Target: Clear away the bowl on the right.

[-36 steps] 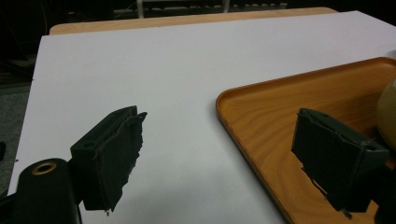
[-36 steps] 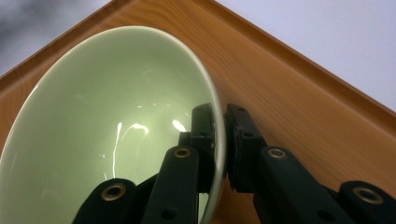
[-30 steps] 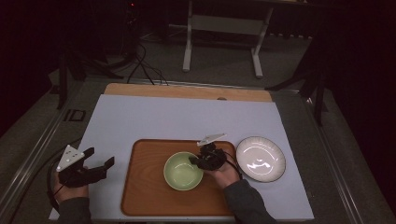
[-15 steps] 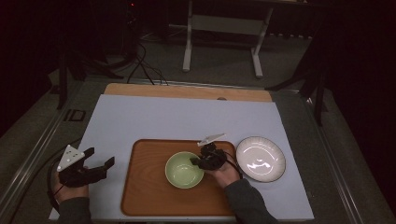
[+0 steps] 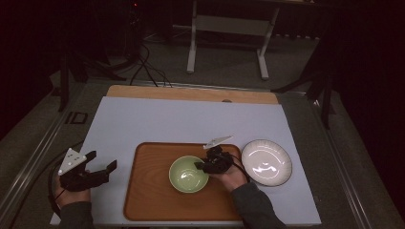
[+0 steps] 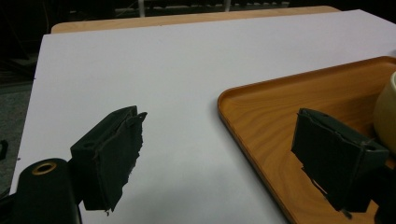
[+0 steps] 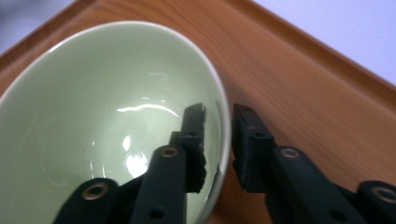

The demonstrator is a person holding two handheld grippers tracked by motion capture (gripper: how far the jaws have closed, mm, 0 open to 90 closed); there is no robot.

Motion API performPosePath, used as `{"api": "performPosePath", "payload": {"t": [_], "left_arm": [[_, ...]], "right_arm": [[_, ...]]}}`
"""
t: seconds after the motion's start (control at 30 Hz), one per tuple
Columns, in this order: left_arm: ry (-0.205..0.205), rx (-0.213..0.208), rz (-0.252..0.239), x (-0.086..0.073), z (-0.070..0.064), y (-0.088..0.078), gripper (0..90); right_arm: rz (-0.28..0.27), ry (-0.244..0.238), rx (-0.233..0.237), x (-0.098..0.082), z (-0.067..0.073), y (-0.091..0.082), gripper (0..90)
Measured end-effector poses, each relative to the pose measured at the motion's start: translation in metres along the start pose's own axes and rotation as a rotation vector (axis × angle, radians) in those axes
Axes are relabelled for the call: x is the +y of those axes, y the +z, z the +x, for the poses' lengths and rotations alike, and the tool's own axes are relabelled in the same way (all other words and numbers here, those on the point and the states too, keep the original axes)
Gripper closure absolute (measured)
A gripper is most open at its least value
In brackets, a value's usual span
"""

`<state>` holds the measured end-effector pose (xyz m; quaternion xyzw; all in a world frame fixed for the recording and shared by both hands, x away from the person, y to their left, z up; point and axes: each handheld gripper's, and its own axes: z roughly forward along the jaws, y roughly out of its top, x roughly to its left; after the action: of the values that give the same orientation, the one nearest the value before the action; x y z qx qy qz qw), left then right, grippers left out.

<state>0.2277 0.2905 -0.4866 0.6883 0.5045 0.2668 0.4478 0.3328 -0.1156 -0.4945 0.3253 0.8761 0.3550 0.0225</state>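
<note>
A pale green bowl [image 5: 188,174] stands upright on the wooden tray [image 5: 153,191]. My right gripper [image 5: 199,165] is at the bowl's right rim. In the right gripper view the bowl [image 7: 107,121] has one jaw inside it and the other outside, and the right gripper [image 7: 219,112] straddles the rim. Its jaws have just been opening, and a small gap shows between the rim and the outer pad. My left gripper [image 5: 102,162] rests open at the table's left, and the left gripper [image 6: 219,126] has nothing between its jaws above the white mat.
A white plate [image 5: 266,162] lies on the mat just right of the tray. In the left gripper view the tray [image 6: 280,107] has its near corner close to that gripper's right jaw, with the bowl [image 6: 387,112] at the far right edge. Table legs and cables are behind.
</note>
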Motion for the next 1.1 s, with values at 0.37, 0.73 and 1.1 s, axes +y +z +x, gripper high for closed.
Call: {"api": "performPosePath", "payload": {"t": [0.37, 0.73, 1.1], "left_arm": [[0.0, 0.003, 0.0, 0.0, 0.0, 0.0, 16.1], [-0.002, 0.004, -0.001, 0.0, 0.0, 0.0, 16.1], [-0.005, 0.007, -0.002, 0.0, 0.0, -0.001, 16.0]], "right_arm": [[-0.056, -0.01, -0.002, 0.004, 0.0, -0.02, 61.7], [-0.108, -0.017, -0.027, 0.009, -0.004, -0.044, 59.1], [-0.153, 0.025, -0.079, 0.003, -0.022, -0.068, 57.0]]}}
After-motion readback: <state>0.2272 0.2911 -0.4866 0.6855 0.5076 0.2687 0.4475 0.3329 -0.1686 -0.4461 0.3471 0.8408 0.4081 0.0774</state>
